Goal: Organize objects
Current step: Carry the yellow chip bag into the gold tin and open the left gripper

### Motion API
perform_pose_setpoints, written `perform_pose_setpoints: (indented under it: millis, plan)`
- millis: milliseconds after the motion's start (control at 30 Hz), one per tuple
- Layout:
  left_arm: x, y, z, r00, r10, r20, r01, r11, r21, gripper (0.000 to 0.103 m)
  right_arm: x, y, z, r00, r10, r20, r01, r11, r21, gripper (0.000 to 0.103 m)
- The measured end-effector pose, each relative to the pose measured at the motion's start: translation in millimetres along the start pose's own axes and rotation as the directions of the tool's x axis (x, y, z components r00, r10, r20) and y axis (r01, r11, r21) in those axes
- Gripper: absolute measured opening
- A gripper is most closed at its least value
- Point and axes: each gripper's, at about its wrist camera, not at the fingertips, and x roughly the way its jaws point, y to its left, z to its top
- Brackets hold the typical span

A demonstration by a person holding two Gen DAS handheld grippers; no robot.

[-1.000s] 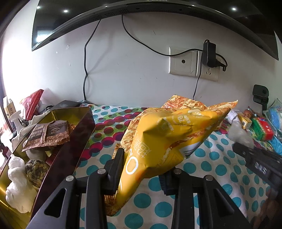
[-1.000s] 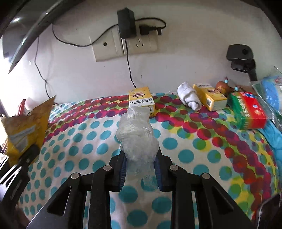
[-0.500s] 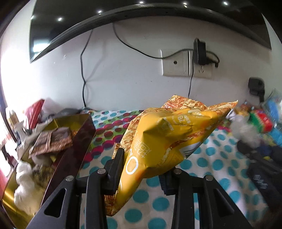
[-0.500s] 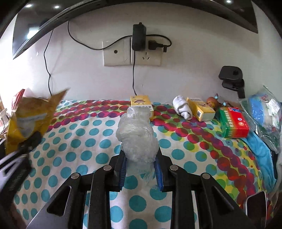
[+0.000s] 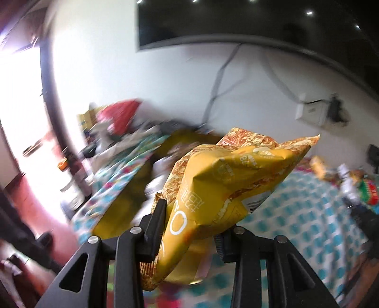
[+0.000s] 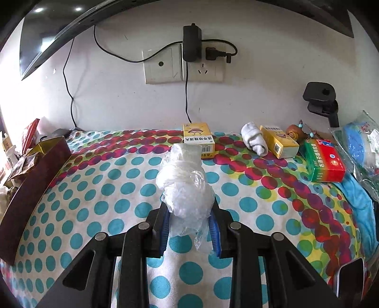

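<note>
We see the left tool clamped on a crumpled yellow snack bag. The bag rises from between the black fingers and leans up and to the right, its sealed edge at the top right. A white ring shape and white Chinese characters are printed on its lower part, and small white figures near the top that look like "80"; we cannot read them reliably. Everything behind the bag is smeared by blur: a dark screen high on the white wall and a wall socket to the right.

In the right wrist view, the right tool grips a wad of clear plastic film between blue-lined fingers. The wad stands up above the fingertips, and a loose tail hangs below them. It is held above a counter covered with a polka-dot cloth, teal and red dots on white.

Behind the wad, against the wall, lies a yellow box with black Chinese characters and a barcode. To its right come a rolled white sock, a second yellow box bearing a QR code, and a green and red box with white Chinese lettering. At the left edge stands a dark red, gold-lined box with wrappers inside. A black adapter is plugged in on the wall.
</note>
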Motion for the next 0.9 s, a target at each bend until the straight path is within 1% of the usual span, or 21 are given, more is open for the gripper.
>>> perform_pose_setpoints:
  millis: [33, 133, 233, 367, 467, 567, 633, 767, 900]
  plan:
    - [1.3, 11.0, -3.6, 1.0, 0.029, -0.011, -0.029, 1.0, 0.007, 0.036, 0.1, -0.7, 0.0, 1.0, 0.002, -0.001, -0.002, 1.0, 0.003, 0.028]
    - [5.3, 27.1, -9.9, 0.997, 0.074, -0.036, -0.073, 0.997, 0.027, 0.036, 0.9, -2.2, 0.0, 1.0, 0.013, -0.005, -0.013, 1.0, 0.011, 0.028]
    - [13.9, 35.6, -15.5, 0.993, 0.099, -0.061, -0.098, 0.995, 0.027, 0.036, 1.9, -2.8, 0.1, 1.0, 0.016, -0.009, -0.016, 1.0, 0.012, 0.028]
    - [27.5, 37.2, -22.7, 0.991, 0.098, -0.092, -0.096, 0.995, 0.024, 0.036, 1.8, -1.6, 0.2, 1.0, 0.021, -0.01, -0.021, 1.0, 0.006, 0.028]
    - [35.7, 36.5, -25.2, 0.99, 0.105, -0.09, -0.103, 0.994, 0.028, 0.036, 2.0, -1.0, 0.3, 1.0, 0.02, -0.01, -0.02, 1.0, 0.006, 0.028]
    - [46.7, 37.4, -25.2, 0.988, 0.098, -0.12, -0.097, 0.995, 0.019, 0.036, 2.3, -0.1, 0.3, 1.0, 0.021, -0.013, -0.021, 1.0, 0.004, 0.028]
    - [53.2, 36.9, -24.2, 0.987, 0.108, -0.121, -0.105, 0.994, 0.028, 0.036, 2.5, 0.5, 0.3, 1.0, 0.023, -0.014, -0.023, 1.0, 0.002, 0.028]
    - [69.7, 38.5, -13.3, 0.984, 0.109, -0.141, -0.106, 0.994, 0.027, 0.036, 3.0, 0.6, 0.4, 1.0, 0.019, -0.015, -0.019, 1.0, 0.001, 0.028]
    - [96.1, 34.8, 0.5, 0.977, 0.12, -0.176, -0.111, 0.992, 0.06, 0.036, 4.1, 1.7, 0.1, 1.0, 0.015, -0.021, -0.016, 1.0, -0.01, 0.028]
